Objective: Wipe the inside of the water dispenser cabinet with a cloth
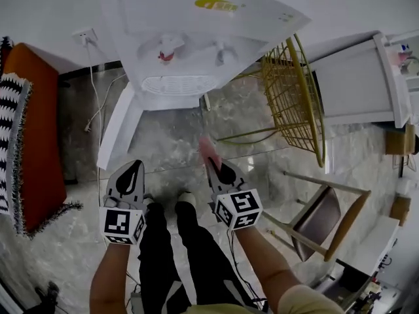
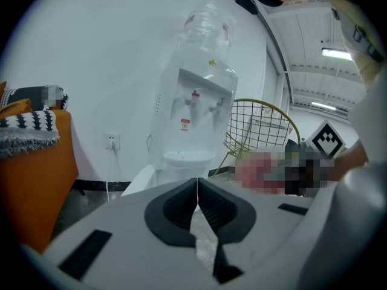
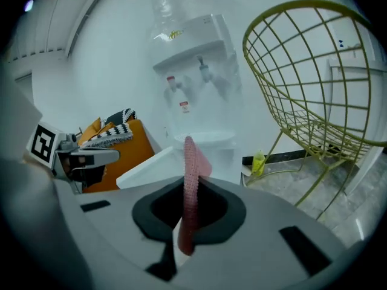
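Grey stone floor runs up to a white wall, and the dispenser (image 1: 196, 44) stands against that wall. Its low door (image 1: 121, 133) hangs open to the left of the dispenser, so the cabinet can be reached. The inside of the cabinet cannot be seen from above, because the top of the dispenser hides it.

The right gripper (image 1: 215, 165) is in front of the dispenser, a bit apart from it. Its jaws are pressed tight on the cloth (image 1: 207, 149). The cloth is pink and thin. It sticks out past the jaw tips and points at the dispenser. I think it is held that way so the loose end can rub the cabinet walls.

The left gripper (image 1: 133, 169) is in front of the door, beside the right one. Its jaws are closed together with nothing between them. It seems to wait out of the way, since the door is already open.

A yellow wire chair (image 1: 294, 90) stands just to the right of the dispenser. An orange couch (image 1: 39, 129) is well to its left.

No wiping has begun yet, I think. The cloth needs to go down low and into the cabinet next. The right gripper should keep away from the wire chair.
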A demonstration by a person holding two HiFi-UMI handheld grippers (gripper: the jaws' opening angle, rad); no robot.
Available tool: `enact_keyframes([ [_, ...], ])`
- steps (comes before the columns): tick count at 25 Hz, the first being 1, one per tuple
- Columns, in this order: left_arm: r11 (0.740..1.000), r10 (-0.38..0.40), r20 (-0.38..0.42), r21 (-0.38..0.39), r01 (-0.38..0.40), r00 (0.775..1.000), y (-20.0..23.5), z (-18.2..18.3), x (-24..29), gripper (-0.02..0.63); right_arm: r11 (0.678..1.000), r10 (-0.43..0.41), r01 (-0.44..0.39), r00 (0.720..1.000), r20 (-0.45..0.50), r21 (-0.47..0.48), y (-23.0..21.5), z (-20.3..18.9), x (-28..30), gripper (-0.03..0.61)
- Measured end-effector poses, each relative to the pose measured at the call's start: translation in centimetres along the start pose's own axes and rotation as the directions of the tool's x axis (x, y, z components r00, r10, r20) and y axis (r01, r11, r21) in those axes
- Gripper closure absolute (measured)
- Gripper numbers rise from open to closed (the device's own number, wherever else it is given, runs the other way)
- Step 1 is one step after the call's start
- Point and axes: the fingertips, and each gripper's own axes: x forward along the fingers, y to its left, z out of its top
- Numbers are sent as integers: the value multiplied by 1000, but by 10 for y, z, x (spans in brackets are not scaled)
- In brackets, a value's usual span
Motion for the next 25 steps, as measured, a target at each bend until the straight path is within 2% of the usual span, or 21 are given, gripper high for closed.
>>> enact_keyframes([
  [10, 1000, -24, 66, 5, 24, 998, 39, -93, 98, 598, 998, -32, 35, 997, 67, -52, -50, -61, 102, 551],
  [15, 998, -55, 106, 14, 54, 993, 44, -120, 151, 598, 997, -39, 46, 994, 98, -70, -75, -80, 153, 551],
  [20, 990, -115, 115, 93, 104, 987, 50, -141, 188, 598, 996, -44, 56, 988, 148, -75, -92, -95, 199, 551],
  [23, 982, -129, 139, 155, 107, 982, 57, -151, 211, 598, 993, -46, 66, 982, 183, -102, -102, -99, 226, 551],
  [25, 982, -124, 164, 160, 98, 979, 64, -155, 225, 598, 990, -51, 77, 976, 210, -118, -112, -100, 241, 551],
])
